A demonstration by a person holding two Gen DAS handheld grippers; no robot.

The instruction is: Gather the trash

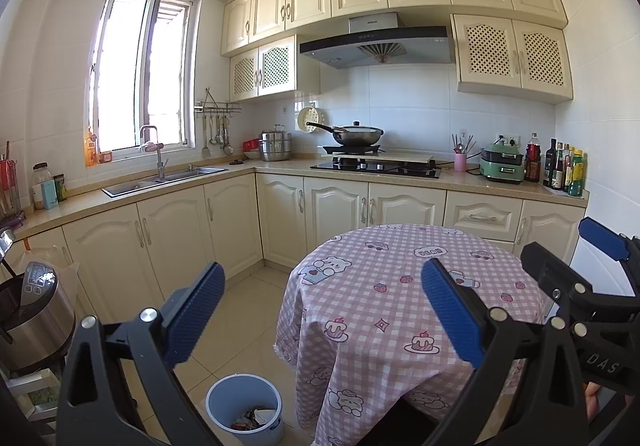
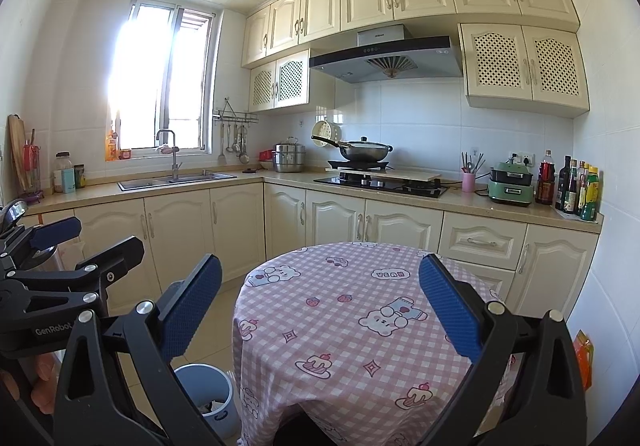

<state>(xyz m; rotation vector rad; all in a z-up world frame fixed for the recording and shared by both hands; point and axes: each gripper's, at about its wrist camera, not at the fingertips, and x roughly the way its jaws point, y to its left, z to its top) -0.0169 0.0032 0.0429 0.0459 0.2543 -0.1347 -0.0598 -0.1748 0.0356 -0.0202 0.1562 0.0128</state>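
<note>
Trash (image 1: 252, 420) is lying in the bin (image 1: 244, 406) by the table's (image 1: 400, 306) left edge; both the left gripper (image 1: 320, 318) and right gripper (image 2: 320, 310) are hanging spread and empty, risking snagging the overhanging tablecloth (image 2: 340, 326).

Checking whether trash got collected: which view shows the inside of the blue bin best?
The left wrist view. It looks down into the blue bin on the floor beside the table, with crumpled wrappers visible at the bottom. In the right wrist view the bin is partly hidden behind the tongs' finger, showing little of its contents.
</note>
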